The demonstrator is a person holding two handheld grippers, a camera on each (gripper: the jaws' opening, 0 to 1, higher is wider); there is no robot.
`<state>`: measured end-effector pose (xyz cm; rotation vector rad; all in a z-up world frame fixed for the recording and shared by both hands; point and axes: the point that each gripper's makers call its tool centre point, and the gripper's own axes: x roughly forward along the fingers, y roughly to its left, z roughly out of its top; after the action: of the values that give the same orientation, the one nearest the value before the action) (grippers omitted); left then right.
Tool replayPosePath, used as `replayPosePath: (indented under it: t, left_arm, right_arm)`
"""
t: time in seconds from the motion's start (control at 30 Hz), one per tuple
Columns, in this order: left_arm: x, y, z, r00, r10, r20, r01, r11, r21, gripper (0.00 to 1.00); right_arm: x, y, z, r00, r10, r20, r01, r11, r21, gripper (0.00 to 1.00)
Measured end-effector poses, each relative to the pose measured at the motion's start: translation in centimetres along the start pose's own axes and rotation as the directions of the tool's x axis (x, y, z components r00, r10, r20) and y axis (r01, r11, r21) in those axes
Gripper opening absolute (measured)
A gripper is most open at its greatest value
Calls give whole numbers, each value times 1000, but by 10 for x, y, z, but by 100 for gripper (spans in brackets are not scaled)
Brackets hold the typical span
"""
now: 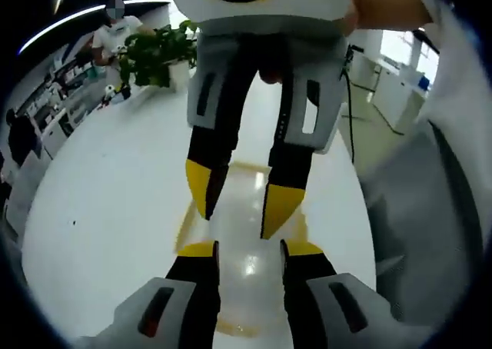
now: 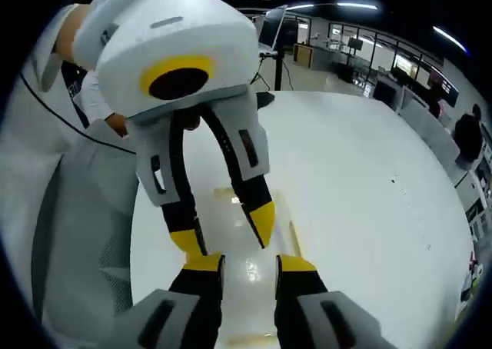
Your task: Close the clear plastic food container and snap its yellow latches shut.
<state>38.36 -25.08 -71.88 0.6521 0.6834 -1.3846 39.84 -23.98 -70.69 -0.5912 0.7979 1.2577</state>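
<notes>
The clear plastic container lies flat on the white table, its yellow latches showing along the edges. In the left gripper view my left gripper rises from the bottom, jaws apart over the lid, open. Opposite it my right gripper comes down from the top with yellow tips on or just above the lid, also open. In the right gripper view the container lies between my right gripper and the left gripper. Whether the tips touch the lid is unclear.
A potted plant stands at the table's far end, with a person behind it. The table edge and a black cable run close to the container. The operator's grey clothing is beside it. Desks line the room.
</notes>
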Motion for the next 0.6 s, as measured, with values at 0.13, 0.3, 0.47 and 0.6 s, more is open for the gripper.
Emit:
replayPosePath:
  t: [0.13,0.3,0.47,0.6]
  left_arm:
    - [1,-8,-2,1000,-5,-11,5,999,43,41]
    - [3,-5,-10,999,26,-47,-22,996,83,47]
    - [4,-4,-10,998,43,-51,-37,993,110,48]
    - [7,-5,-10,997,54,-62,-45,989,144,50]
  right_arm:
    - [2,-2,0,1000,15,7,-16,1000,3,30]
    - [6,-8,-4,1000,25,-13,-25,1000,-9,37]
    - [9,-16,-8,999,32,-25,-32,999,-22,42]
    - [13,-21,-18,995,45,-83,-47,999,-20,49]
